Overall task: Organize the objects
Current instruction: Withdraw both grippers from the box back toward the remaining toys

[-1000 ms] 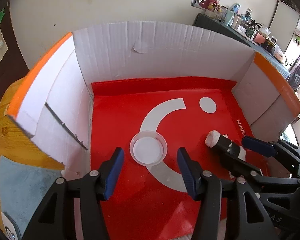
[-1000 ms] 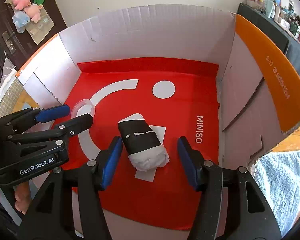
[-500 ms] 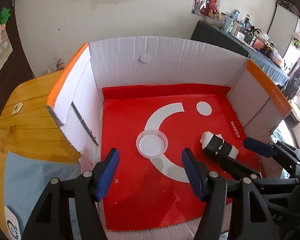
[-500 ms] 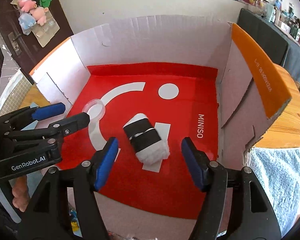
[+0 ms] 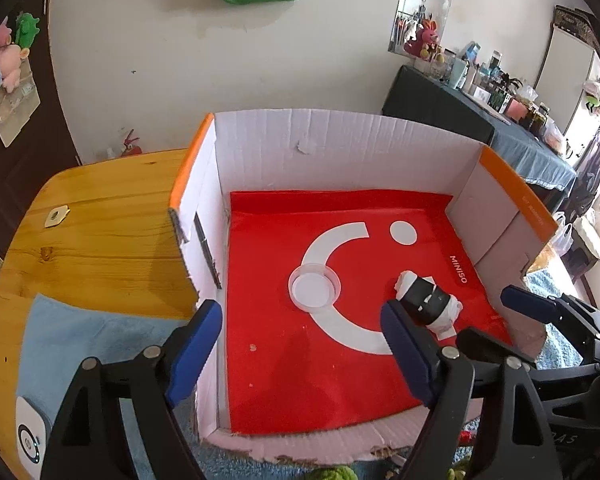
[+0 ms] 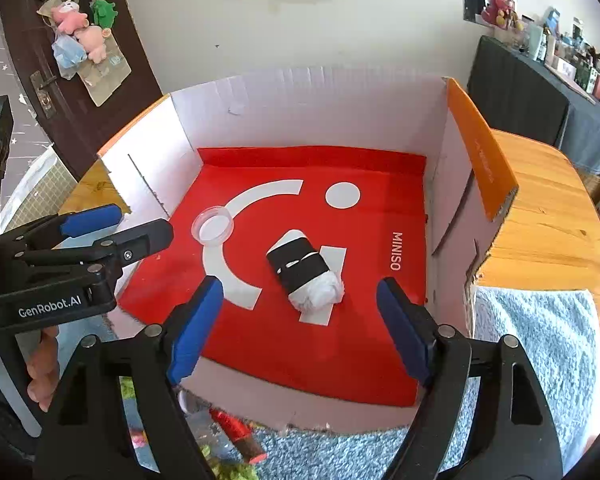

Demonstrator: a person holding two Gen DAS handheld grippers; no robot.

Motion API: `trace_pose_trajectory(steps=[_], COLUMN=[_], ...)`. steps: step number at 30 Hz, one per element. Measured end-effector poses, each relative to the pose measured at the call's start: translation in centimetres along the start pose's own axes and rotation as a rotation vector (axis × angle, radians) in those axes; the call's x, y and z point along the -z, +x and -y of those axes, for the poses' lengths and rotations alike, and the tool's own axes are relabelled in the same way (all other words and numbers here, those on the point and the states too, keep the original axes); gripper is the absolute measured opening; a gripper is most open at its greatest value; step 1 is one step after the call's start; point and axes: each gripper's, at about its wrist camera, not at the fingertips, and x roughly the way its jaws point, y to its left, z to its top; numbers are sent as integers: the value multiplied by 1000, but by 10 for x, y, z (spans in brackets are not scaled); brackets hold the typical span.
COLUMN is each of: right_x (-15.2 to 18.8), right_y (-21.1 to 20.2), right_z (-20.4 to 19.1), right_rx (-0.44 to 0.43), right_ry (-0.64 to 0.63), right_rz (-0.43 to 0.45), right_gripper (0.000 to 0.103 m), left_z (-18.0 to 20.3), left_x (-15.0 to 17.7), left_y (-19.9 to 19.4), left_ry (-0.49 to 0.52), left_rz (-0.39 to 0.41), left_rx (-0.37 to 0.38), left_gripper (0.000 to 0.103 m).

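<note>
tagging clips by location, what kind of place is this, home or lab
Most likely a lived-in home room, not a lab. Plush toys hang on a dark door, a side table is crowded with bottles and household clutter, and the cardboard box sits on a wooden table.

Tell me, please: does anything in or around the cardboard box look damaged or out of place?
Yes. The cardboard box is worn: its near edge is ragged and torn, the left wall has a torn edge and a slit. Inside, the black-and-white roll and the clear dish lie apart, intact.
</note>
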Motion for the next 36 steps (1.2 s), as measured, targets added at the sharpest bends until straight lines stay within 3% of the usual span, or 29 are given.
trace_pose_trajectory(steps=[14, 36], right_x=[19, 57], right_y=[-24, -52], right_z=[-9, -22], right_rx=[-20, -28], right_ry=[3, 1], right_rz=[36, 77], right_gripper=[82, 83], left_z=[2, 2], left_x=[22, 59], left_y=[-18, -48], left_ry=[3, -4], left_rz=[27, 44], left_rx=[-1, 23], left_gripper=[92, 92])
